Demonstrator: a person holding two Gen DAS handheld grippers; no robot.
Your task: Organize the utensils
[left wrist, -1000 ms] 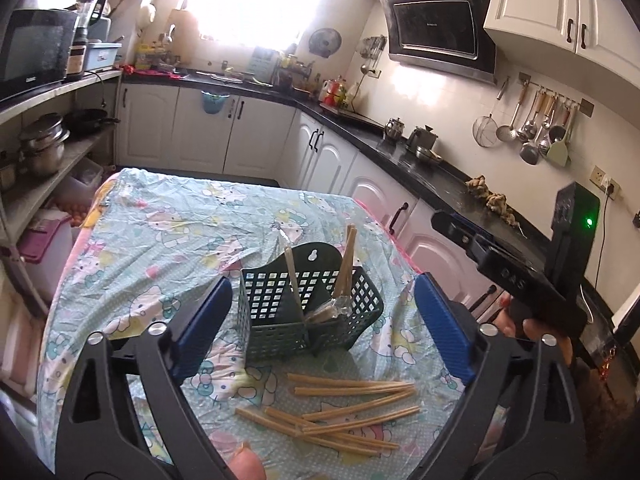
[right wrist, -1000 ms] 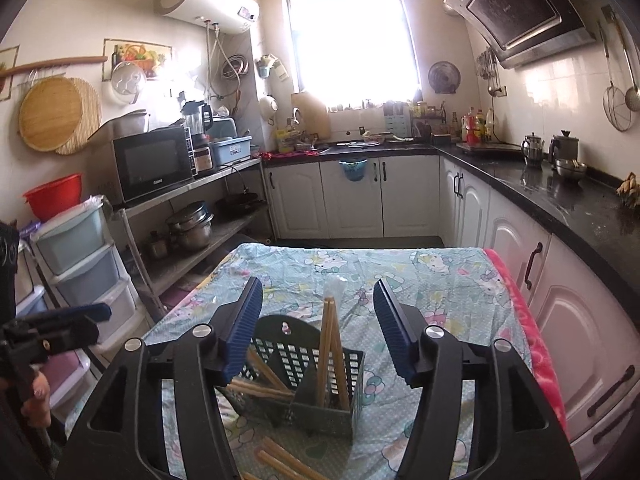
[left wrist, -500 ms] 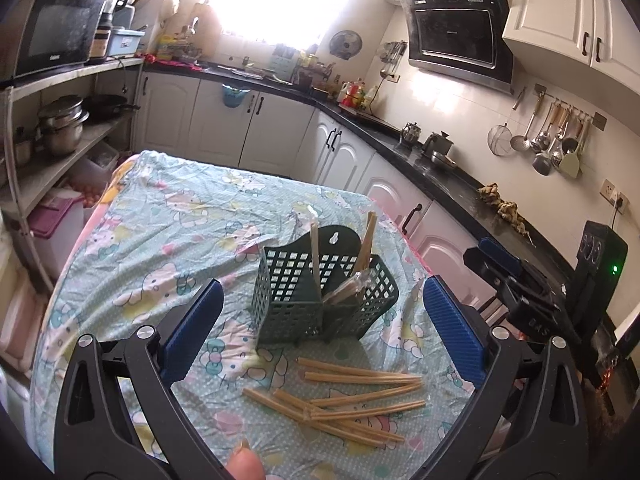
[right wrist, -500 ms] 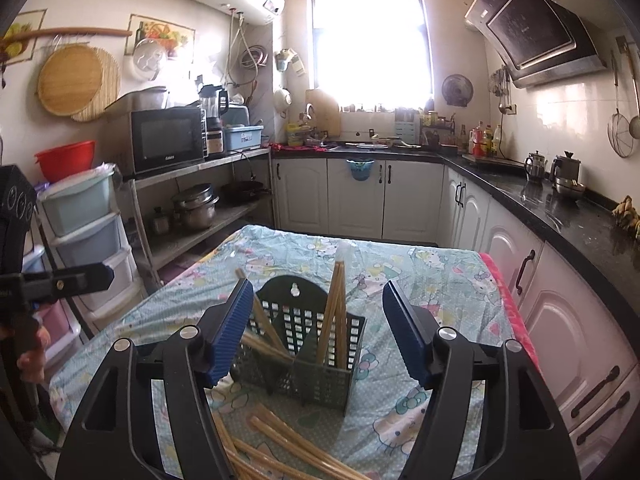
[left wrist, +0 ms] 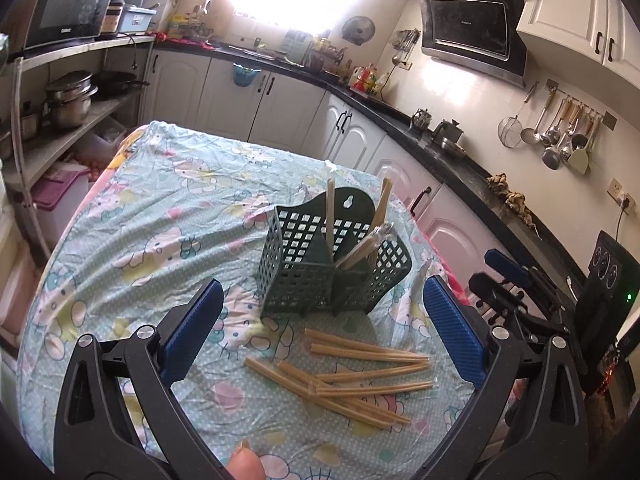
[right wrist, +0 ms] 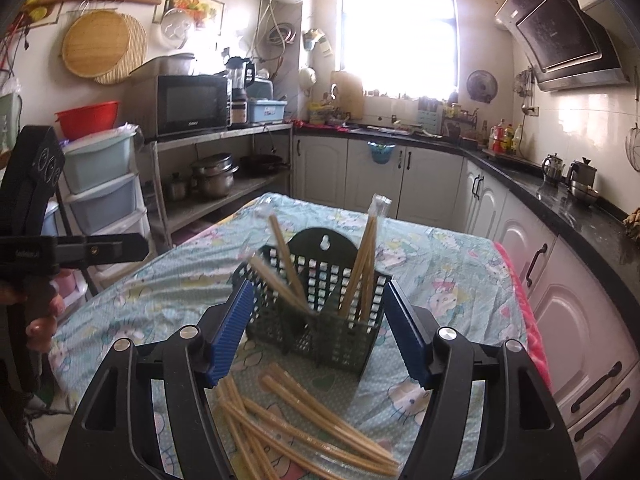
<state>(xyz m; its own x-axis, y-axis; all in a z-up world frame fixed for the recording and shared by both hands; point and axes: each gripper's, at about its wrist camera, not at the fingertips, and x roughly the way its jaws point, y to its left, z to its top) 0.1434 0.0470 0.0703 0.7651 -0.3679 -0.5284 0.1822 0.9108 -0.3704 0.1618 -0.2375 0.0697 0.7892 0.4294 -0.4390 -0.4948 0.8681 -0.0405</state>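
Nearest to you, both tools are hovering with nothing in them. The left gripper [left wrist: 320, 332] is holding its jaws spread wide over the loose wooden chopsticks in clear sleeves [left wrist: 352, 368], which are lying scattered and crossed on the desk covered in a pale blue cartoon-print cloth [left wrist: 152, 216], just in front of the dark green perforated plastic utensil caddy [left wrist: 320, 264]. The right gripper [right wrist: 316, 336] is likewise gaping empty; from its camera the same pile [right wrist: 304, 424] is sitting low between its arms, with the caddy [right wrist: 320, 312] just beyond the fingertips.

Step in hand, as judged: picking the next chopstick off the pile.
- You are best aiming at an outer stick, such as the top one nearest the caddy, not the crossed knot in the middle.
- Be turning the jaws across the stick's length, near its middle, so it is not pivoting when lifted.
- The sleeves are looking slippery; be closing fully before raising.
- Be tipping it upright before lowering into a compartment. Several sticks are already leaning in the caddy, one upright in the left cell and a few slanted in the right, so be entering clear of their tops.

Against the earlier frames: the left camera is now showing the pile and caddy larger and higher in frame, and the right one is now seeing the pile that was mostly cut off a second ago. The jaws are remaining as wide as before. The chopsticks and caddy are not appearing to have shifted.
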